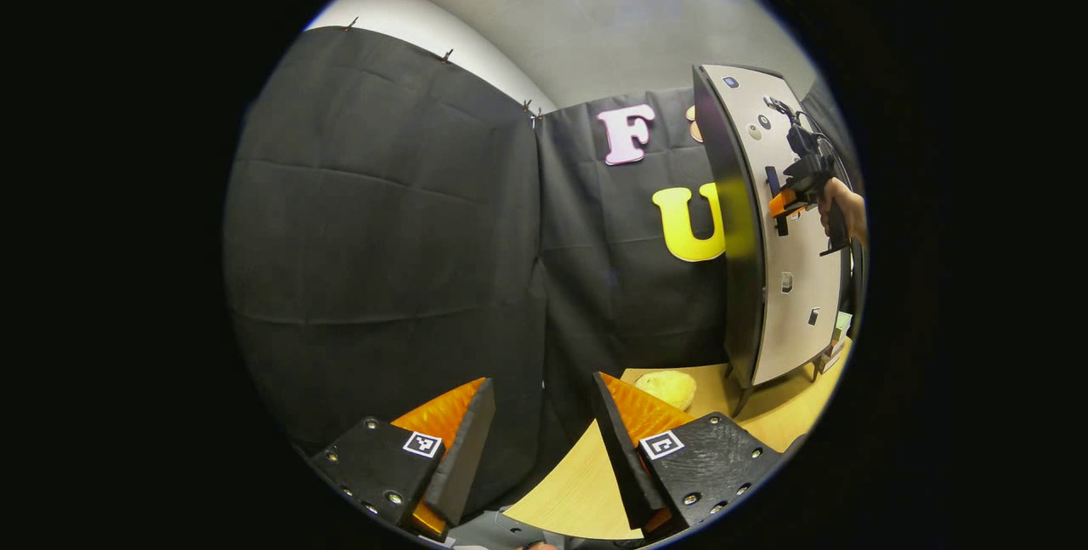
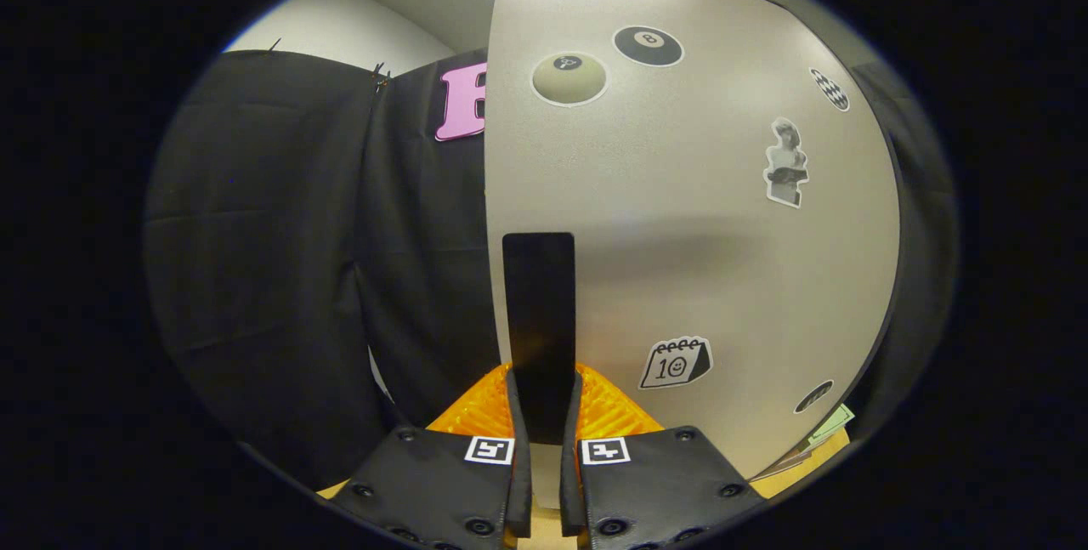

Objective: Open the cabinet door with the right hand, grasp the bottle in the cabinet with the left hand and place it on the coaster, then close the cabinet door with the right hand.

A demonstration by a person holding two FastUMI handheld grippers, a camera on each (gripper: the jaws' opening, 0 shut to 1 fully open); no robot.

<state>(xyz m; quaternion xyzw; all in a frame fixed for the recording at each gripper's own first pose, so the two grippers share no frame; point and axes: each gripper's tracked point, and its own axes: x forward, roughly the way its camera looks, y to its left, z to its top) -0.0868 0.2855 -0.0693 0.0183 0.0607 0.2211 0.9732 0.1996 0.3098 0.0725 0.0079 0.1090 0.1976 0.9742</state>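
Clamping the single black door handle (image 2: 539,325) between both fingers, right gripper (image 2: 544,448) sat at the front of the one cabinet door (image 2: 697,218), jaws clenched on the handle's lower part. Counted on that pale door in the right gripper view: two billiard-ball stickers (image 2: 648,46), one checkered sticker (image 2: 829,88), one statue sticker (image 2: 786,161), one calendar sticker (image 2: 676,362). Seen from the left gripper view, same right gripper (image 1: 780,203) held by one hand (image 1: 841,208) against the door (image 1: 795,278), door standing upright on the wooden table (image 1: 578,482) with its dark edge turned toward the camera. Left gripper (image 1: 544,439) hung low over the table's near edge, jaws released and wide apart, grasping nothing. One pale yellow rounded object (image 1: 667,387) lay on the table just beyond the left gripper's fingertips, near the foot of the door; too blurred to name further. Cabinet interior hidden behind the door, so contents, bottle included, could not be told. A few papers (image 2: 824,424) lay on the table at the door's lower right corner.
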